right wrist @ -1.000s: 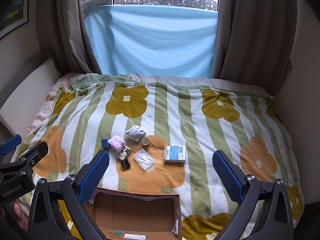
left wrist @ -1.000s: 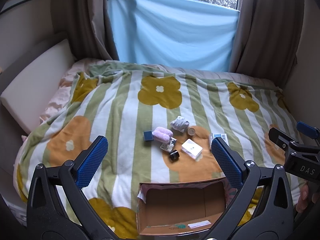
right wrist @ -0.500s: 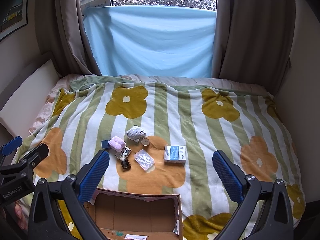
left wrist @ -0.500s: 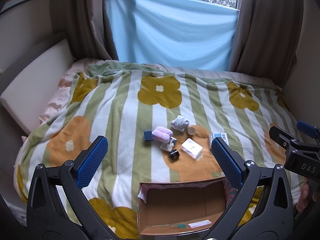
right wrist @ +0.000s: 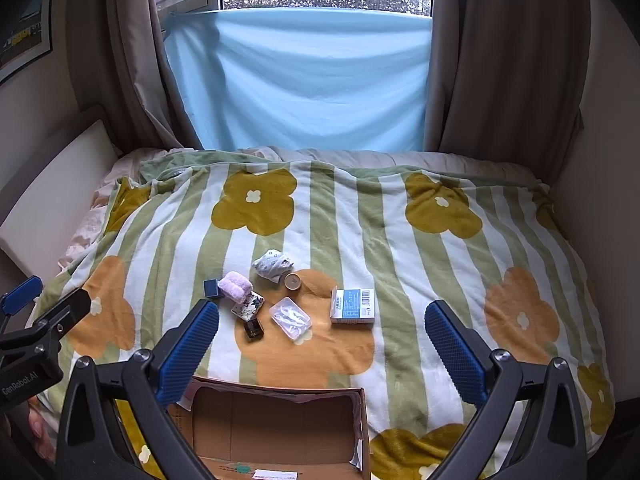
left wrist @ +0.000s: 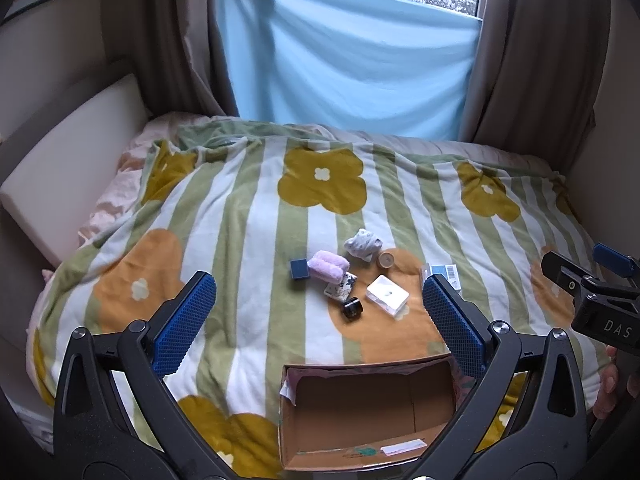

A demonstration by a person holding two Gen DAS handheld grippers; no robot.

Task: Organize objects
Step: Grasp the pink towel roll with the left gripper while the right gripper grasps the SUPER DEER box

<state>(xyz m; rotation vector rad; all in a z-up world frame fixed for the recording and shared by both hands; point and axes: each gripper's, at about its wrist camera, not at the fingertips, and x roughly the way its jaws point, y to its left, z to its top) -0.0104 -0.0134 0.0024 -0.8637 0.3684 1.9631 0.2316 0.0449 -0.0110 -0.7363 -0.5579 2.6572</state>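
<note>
Almost nothing is shifting since a second ago: both views are holding steady. The left gripper (left wrist: 318,322) and right gripper (right wrist: 322,350) are hovering wide open, empty. Sorting is not yet starting; small items (right wrist: 290,317) are lying clustered at 12 o'clock beyond the open cardboard box (right wrist: 276,424), so the next move is reaching forward. "DAS" and "GenRobot.AI" are showing on the gripper bodies.

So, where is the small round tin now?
In the right wrist view, the round tin lies on the blanket, beside the patterned cloth bundle, left of the blue-and-white box.
</note>
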